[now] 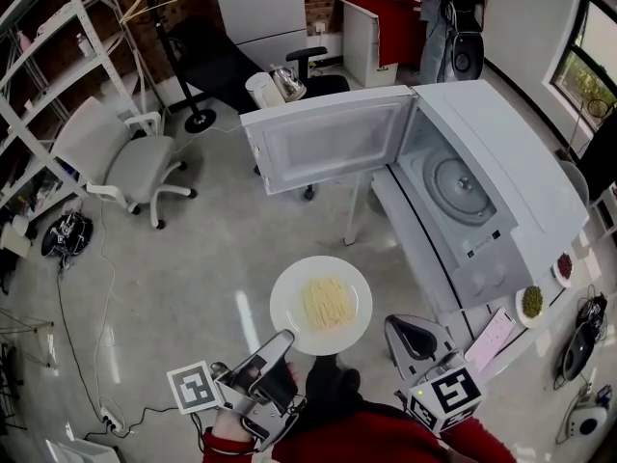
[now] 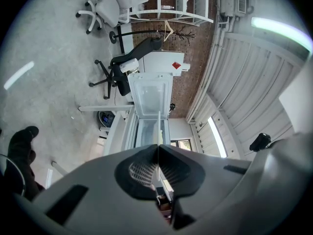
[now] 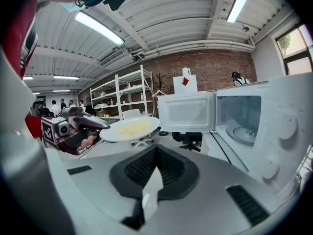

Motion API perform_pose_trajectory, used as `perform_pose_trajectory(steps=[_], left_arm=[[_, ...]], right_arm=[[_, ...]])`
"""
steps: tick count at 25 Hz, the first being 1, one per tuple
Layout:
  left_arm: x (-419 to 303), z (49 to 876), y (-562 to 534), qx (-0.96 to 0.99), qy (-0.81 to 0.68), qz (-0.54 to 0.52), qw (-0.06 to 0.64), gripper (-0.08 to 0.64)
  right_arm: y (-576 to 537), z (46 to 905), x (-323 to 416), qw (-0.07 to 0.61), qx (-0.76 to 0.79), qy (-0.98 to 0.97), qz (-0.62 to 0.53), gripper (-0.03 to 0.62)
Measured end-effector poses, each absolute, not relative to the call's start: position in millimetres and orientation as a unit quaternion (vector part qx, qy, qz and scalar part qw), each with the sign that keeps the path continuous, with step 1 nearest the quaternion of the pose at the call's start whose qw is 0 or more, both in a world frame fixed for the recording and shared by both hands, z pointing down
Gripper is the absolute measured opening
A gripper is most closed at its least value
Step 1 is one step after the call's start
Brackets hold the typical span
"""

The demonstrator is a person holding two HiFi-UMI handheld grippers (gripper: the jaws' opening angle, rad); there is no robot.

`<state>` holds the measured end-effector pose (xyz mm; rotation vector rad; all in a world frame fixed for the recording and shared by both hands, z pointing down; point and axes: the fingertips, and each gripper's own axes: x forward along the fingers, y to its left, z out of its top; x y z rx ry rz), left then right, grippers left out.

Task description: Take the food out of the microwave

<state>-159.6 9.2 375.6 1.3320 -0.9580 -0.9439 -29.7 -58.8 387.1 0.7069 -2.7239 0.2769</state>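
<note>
The left claw (image 2: pixel 157 151) is pinching down on the near rim of a white plate (image 1: pixel 320 306), its jaws parted only by the rim's thickness, and it is holding the plate level out in the open air in front of the microwave (image 1: pixel 501 162). A flat heap of pale yellow noodles (image 1: pixel 326 303) is lying in the middle of the plate. The right claw (image 3: pixel 155 153) is hanging low on the right with its jaws pressed together and nothing gripped. The microwave is sitting on a white bench (image 1: pixel 410 244), its door (image 1: pixel 328 141) swinging wide to the left and its glass turntable (image 1: pixel 461 189) showing bare inside. Two small dishes (image 1: pixel 531 302), one with green and one with red contents, are resting on the bench beside the oven. Below the plate a grey floor (image 1: pixel 193 258) is spreading out, where a pale office chair (image 1: pixel 125 157) and a black chair (image 1: pixel 231 66) are standing well apart from the plate. A person (image 1: pixel 448 8) is standing at the far wall.
</note>
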Motion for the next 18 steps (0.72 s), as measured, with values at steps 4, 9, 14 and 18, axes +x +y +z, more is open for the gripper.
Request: perform_pose_trajectory(steps=[4,9,14,18], left_arm=[[-158.4,374.6,5.3,0.573,-0.411,-0.405,0.583,0.017],[-158.5,375.0,4.6,0.571,-0.413,-0.404,0.583,0.017],[-157.4,375.0,4.1,0.569,-0.414,-0.405,0.583,0.017],[-157.7,375.0,2.4,0.569,-0.415,-0.405,0.583,0.017]], right_arm=[[-61.7,388.6,-27.9,0.159,0.247,-0.951,0.096,0.009],[-63.9,389.0,-26.0,0.160,0.248,-0.951,0.094,0.009],[-65.8,388.9,-25.6,0.160,0.248,-0.951,0.092,0.009],[-68.2,387.7,-26.8,0.159,0.247,-0.952,0.089,0.009]])
